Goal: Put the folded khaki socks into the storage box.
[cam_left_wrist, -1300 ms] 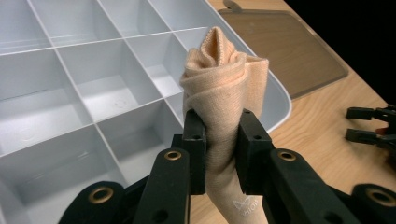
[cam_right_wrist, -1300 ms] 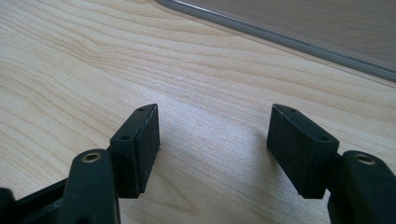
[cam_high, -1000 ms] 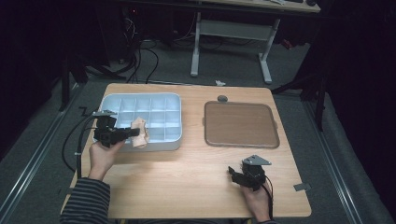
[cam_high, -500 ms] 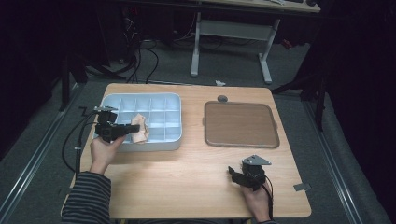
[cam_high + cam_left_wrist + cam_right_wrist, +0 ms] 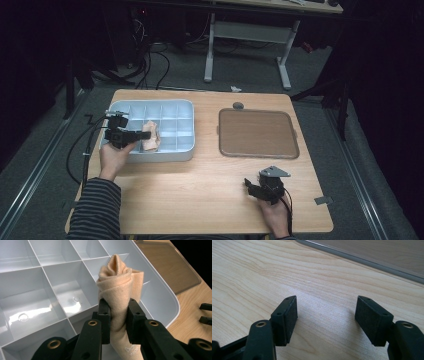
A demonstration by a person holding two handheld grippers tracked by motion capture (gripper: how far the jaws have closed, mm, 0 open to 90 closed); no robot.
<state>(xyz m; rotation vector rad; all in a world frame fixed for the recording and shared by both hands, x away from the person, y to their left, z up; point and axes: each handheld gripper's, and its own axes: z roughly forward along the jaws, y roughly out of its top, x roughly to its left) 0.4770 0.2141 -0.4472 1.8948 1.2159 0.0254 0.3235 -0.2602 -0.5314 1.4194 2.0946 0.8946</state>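
Two grippers | left gripper (image 5: 117, 315) clamps rolled cloth (image 5: 120, 285) over tray (image 5: 170, 152) | right gripper (image 5: 327, 320) open, low over table (image 5: 249, 277)

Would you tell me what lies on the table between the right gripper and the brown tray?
Nothing: the right gripper view shows bare wood between the open right gripper and the tray rim.

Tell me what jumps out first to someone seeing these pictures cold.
First comes the rolled peach cloth, pinched in the left hand-held gripper over the near right corner of the pale blue divided tray, whose compartments look bare. Next, the flat brown tray to its right on the wooden table. The right hand-held gripper rests open near the table's front edge.
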